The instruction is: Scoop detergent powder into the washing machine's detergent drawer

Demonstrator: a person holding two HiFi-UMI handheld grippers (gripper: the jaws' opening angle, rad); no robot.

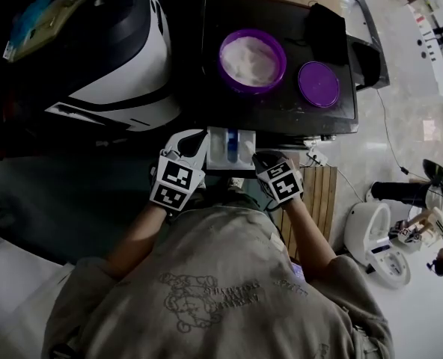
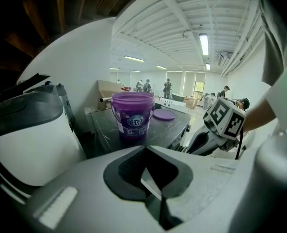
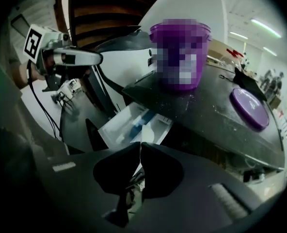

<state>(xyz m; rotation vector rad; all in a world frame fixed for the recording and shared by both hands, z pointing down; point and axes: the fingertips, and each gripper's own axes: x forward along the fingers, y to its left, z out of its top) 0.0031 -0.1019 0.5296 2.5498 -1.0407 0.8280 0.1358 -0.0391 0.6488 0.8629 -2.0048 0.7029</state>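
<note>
— Where's the detergent drawer (image 1: 229, 145)?

— Pulled out from the near edge of the washing machine (image 1: 281, 112), between the two tools.

— And the powder (image 1: 251, 58)?

— In the open purple bucket (image 1: 223, 57) on the machine's top, far from the drawer. The purple lid (image 1: 318, 84) lies flat just right of it.

— What is the right gripper (image 3: 139, 144) doing?

— Its jaws are clamped on a white scoop (image 1: 248, 149), which reaches toward the drawer's right side.

— The left gripper (image 2: 146, 148)?

— It is at the drawer's left, with the jaw tips pressed together. A pale strip shows in the gap behind them, and I can't tell what it is.
</note>
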